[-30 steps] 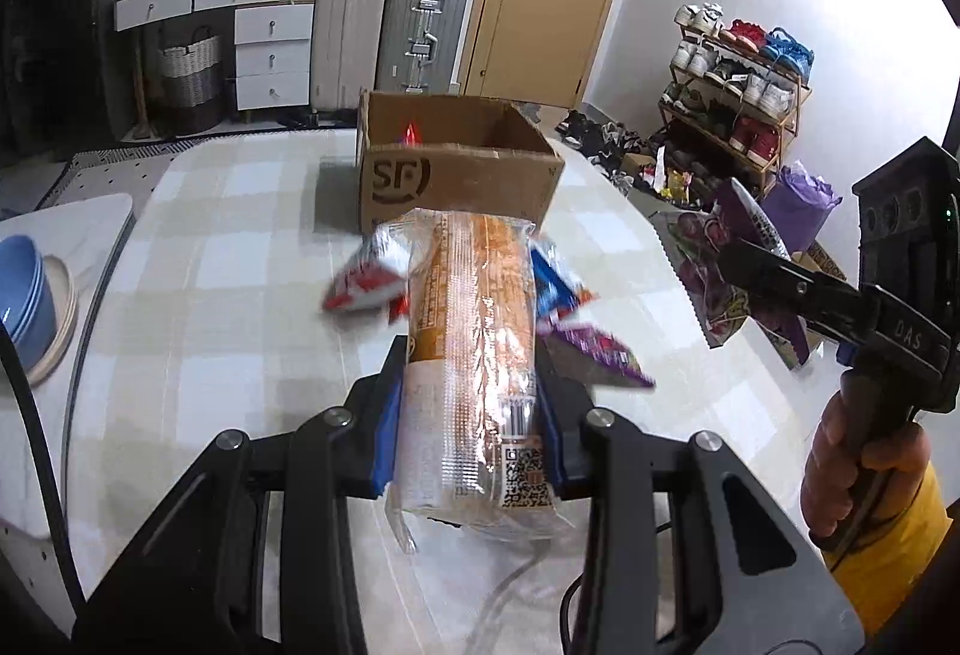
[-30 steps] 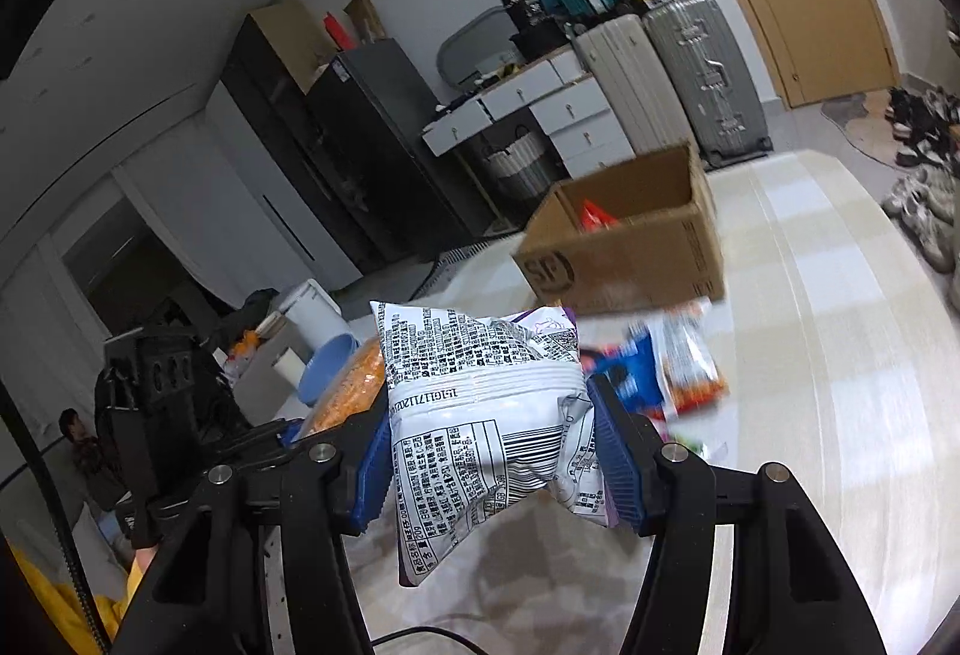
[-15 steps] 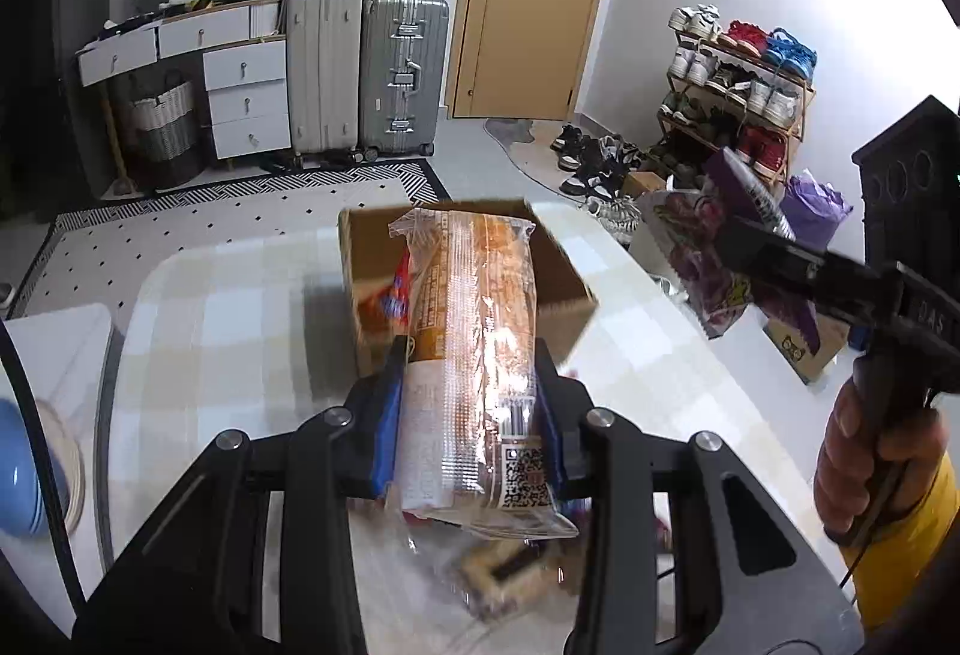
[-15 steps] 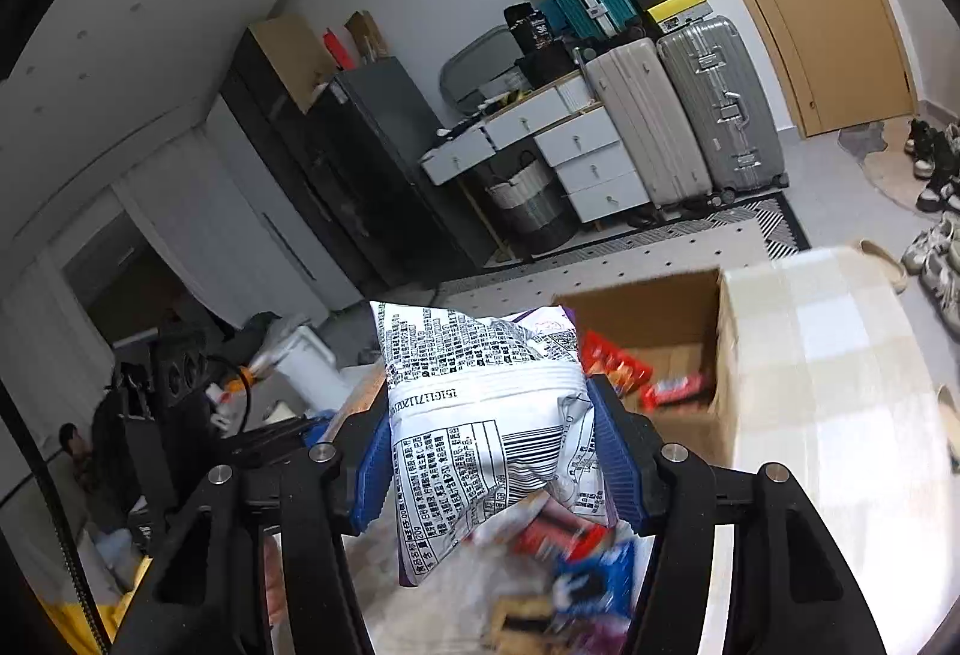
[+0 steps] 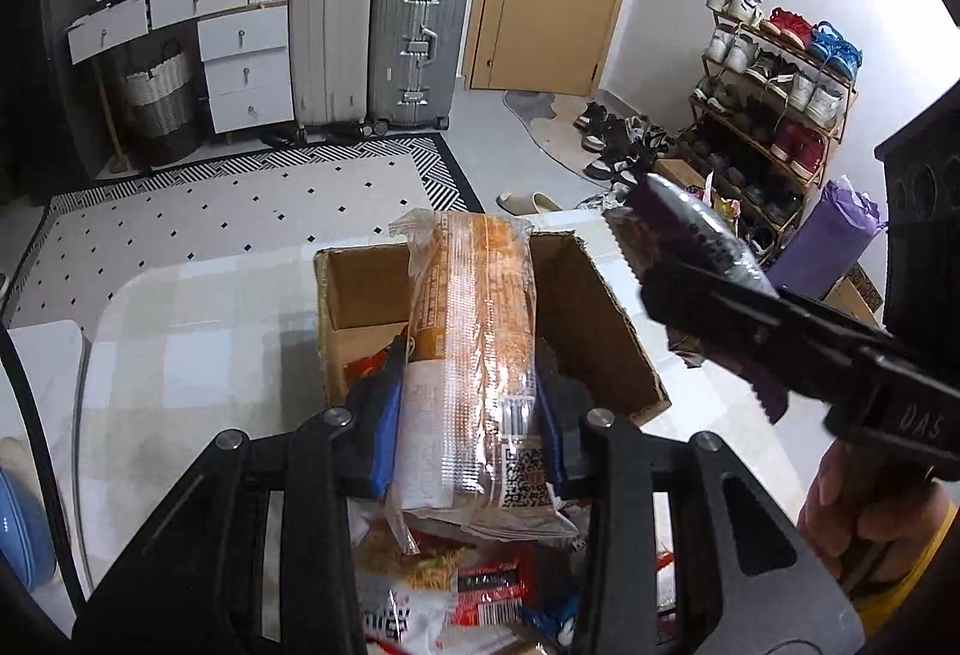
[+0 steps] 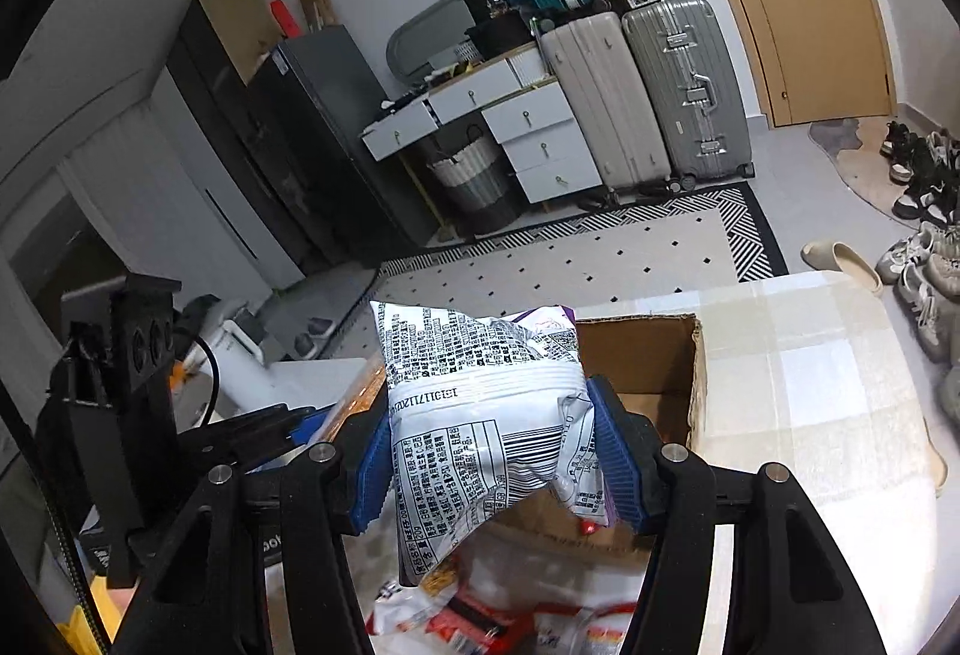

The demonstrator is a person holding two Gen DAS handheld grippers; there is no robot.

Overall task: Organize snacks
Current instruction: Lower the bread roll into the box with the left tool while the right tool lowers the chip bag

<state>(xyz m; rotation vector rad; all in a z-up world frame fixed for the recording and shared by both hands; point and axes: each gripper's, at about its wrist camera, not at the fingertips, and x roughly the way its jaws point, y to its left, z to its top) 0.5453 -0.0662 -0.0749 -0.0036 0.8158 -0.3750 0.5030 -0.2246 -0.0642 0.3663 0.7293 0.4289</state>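
Above the cardboard box (image 5: 594,331), both grippers carry snacks. The left gripper (image 5: 468,415) clamps a long clear cracker pack (image 5: 474,349); the right gripper (image 6: 492,451) clamps a white printed bag (image 6: 480,397). To do well, lower each over the opening at 12 o'clock before releasing, one after another.

On the desk (image 5: 198,355) we see the open box (image 5: 594,319) toward the far edge — loose snack packets (image 5: 474,589) lie just near of it. Beyond the desk lies the rug (image 5: 240,199); farther back stand the suitcases (image 5: 414,43), drawers (image 5: 240,61) to their left, shoe rack (image 5: 774,97) at right.
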